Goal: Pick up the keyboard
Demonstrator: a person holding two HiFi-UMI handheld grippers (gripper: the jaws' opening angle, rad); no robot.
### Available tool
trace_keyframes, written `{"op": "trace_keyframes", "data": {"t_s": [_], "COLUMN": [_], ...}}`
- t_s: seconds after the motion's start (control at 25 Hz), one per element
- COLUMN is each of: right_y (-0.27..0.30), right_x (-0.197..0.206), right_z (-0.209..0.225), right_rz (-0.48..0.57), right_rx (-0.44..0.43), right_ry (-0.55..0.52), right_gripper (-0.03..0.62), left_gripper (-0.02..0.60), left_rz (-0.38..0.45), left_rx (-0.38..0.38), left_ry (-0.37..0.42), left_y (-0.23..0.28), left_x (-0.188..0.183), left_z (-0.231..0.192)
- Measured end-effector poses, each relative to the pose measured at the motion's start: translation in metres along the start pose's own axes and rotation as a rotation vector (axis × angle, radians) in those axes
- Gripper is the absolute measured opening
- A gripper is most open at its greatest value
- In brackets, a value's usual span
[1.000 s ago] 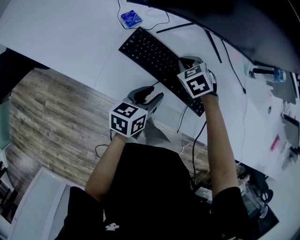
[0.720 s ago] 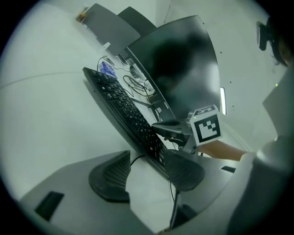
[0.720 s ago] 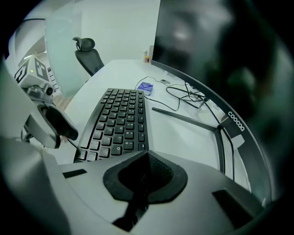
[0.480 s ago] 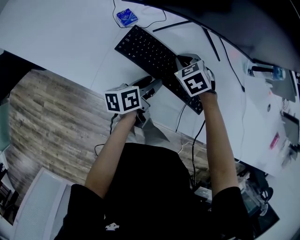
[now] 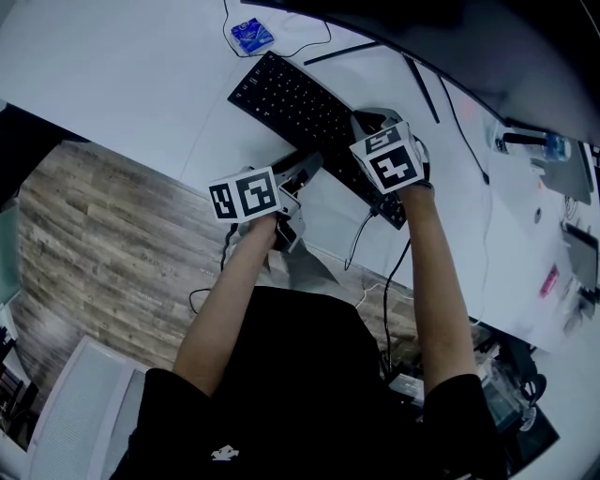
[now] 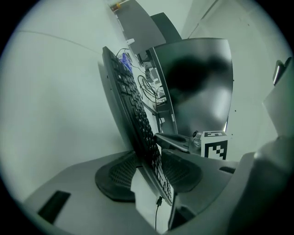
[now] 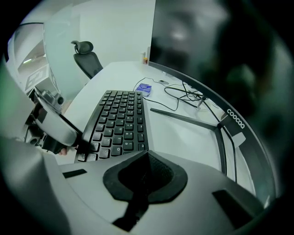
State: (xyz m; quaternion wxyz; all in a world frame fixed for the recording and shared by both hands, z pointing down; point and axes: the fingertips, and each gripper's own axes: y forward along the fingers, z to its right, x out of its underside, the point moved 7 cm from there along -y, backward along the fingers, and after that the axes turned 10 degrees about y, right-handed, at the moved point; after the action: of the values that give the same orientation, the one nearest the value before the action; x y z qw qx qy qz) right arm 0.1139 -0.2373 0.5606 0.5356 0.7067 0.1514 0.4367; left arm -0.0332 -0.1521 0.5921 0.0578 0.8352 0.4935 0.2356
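A black keyboard [image 5: 291, 94] lies slantwise on the white desk [image 5: 141, 84]. My left gripper [image 5: 305, 169] is rolled on its side at the keyboard's near long edge. In the left gripper view that edge of the keyboard [image 6: 133, 105] runs between the two pads of my left gripper [image 6: 154, 172]; the jaws are closing, with desk still showing beside the edge. My right gripper [image 5: 370, 122] is shut with nothing in it over the keyboard's right end. In the right gripper view its pads [image 7: 144, 176] meet just short of the keys [image 7: 119, 119].
A blue packet [image 5: 253, 35] and thin cables lie beyond the keyboard's far end. A curved monitor [image 5: 441, 28] on splayed legs [image 5: 422, 89] stands behind. A cable [image 5: 361, 234] hangs off the desk's front edge over wood floor [image 5: 103, 234]. Clutter sits at the right [image 5: 553, 150].
My left gripper has rolled over and moved up to the keyboard's near edge, so its jaws now straddle that edge. The right gripper has stayed in place, shut.
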Motion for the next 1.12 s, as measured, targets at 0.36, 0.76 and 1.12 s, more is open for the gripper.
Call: {"op": "trace_keyframes", "data": {"t_s": [0.36, 0.76, 1.12], "right_y": [0.000, -0.003, -0.040], "right_x": [-0.001, 0.001, 0.007], "right_z": [0.001, 0.002, -0.010], "right_rz": [0.006, 0.047, 0.130], "right_rx": [-0.008, 0.001, 0.131], "right_ry": [0.013, 0.044, -0.062], "right_gripper": [0.003, 0.005, 0.006], "left_gripper": [0.081, 0.067, 0.060], "left_rz": [-0.006, -0.034, -0.037], "left_rx": [-0.035, -0.076, -0.074], "left_ry": [-0.055, -0.082, -0.099], "left_y": [0.000, 0.000, -0.002], "left_x": [0.000, 0.000, -0.001], "left_z": [-0.009, -0.008, -0.007]}}
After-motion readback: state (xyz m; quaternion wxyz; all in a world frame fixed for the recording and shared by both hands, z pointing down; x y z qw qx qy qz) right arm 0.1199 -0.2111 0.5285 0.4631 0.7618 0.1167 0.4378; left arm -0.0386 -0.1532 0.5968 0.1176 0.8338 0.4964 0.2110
